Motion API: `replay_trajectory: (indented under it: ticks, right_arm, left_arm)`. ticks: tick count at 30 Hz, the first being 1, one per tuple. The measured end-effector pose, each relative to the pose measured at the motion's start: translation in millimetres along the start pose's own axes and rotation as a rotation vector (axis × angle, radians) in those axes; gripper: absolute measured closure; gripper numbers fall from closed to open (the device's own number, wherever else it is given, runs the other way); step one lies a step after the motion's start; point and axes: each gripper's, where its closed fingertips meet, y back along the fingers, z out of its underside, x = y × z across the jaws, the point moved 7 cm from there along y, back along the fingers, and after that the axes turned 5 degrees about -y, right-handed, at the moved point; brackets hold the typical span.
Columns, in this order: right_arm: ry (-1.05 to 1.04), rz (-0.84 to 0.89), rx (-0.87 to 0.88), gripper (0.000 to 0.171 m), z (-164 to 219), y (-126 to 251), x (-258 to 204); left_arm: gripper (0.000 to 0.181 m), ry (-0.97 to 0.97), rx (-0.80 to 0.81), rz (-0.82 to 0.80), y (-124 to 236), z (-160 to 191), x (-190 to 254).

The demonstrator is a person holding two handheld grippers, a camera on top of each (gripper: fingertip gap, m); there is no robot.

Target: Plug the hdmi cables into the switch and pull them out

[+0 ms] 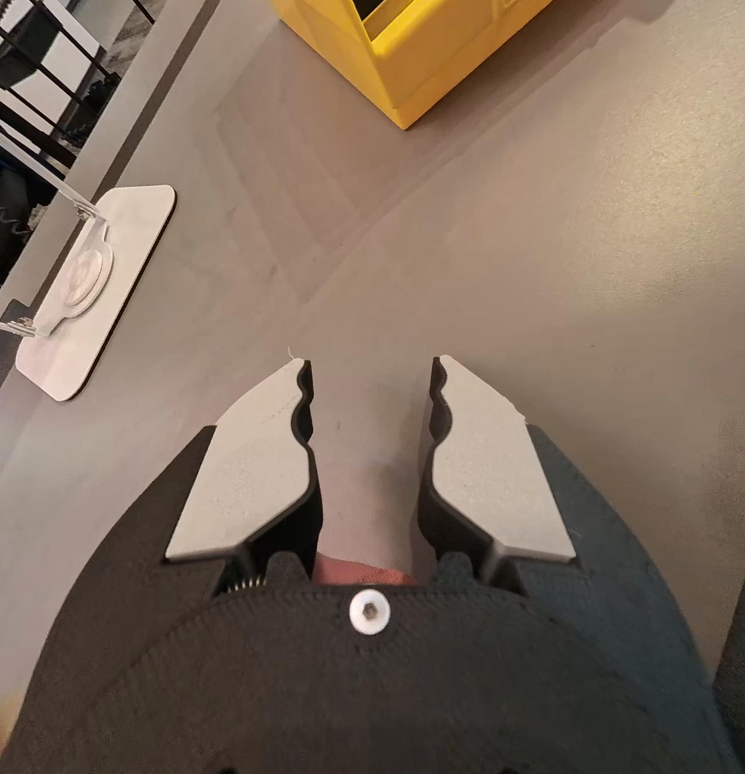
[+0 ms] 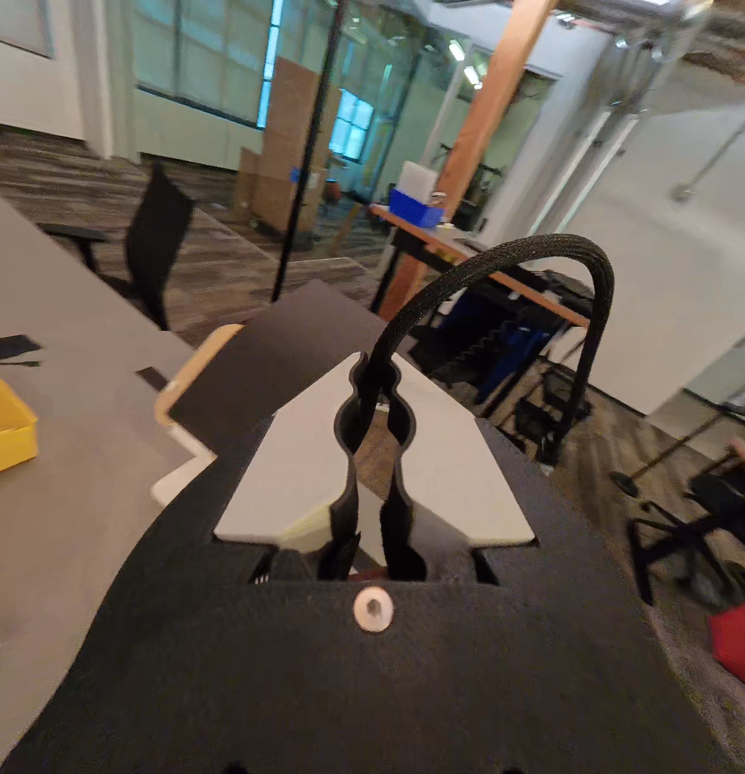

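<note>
My right gripper point(image 2: 377, 368) is shut on a black braided HDMI cable point(image 2: 529, 251). It holds the cable up in the air, above the table's far edge. The cable arches up from the fingertips to the right and drops down out of sight past the table. Its plug is hidden between the jaws. My left gripper point(image 1: 372, 364) is open and empty, low over the bare grey table point(image 1: 529, 272). No switch shows in either view.
A yellow bin point(image 1: 408, 54) stands ahead of the left gripper and shows at left in the right wrist view point(image 2: 6, 423). A white mat with a clear stand point(image 1: 98, 289) lies near the table's left edge. A dark board point(image 2: 278, 356) lies under the right gripper. My right fingertips sit around 65 cm from my left ones.
</note>
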Motion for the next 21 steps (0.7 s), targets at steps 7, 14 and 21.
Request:
replay_trajectory:
  ticks: [7, 14, 21]
  right_arm:
    - [0.064, 0.355, 0.055, 0.167, -8.5, 40.0, 92.5]
    - [0.196, 0.443, -0.231, 0.166, 106.9, 51.2, 86.0]
    - [0.42, 0.282, -0.723, 0.165, 236.2, 52.7, 8.1]
  left_arm:
    - [0.128, 0.011, -0.006, 0.003, -0.5, 0.4, -1.0]
    - [0.129, 0.012, -0.006, 0.012, -0.9, 0.4, -1.0]
    - [0.129, 0.013, -0.008, 0.009, -0.8, 0.6, -1.2]
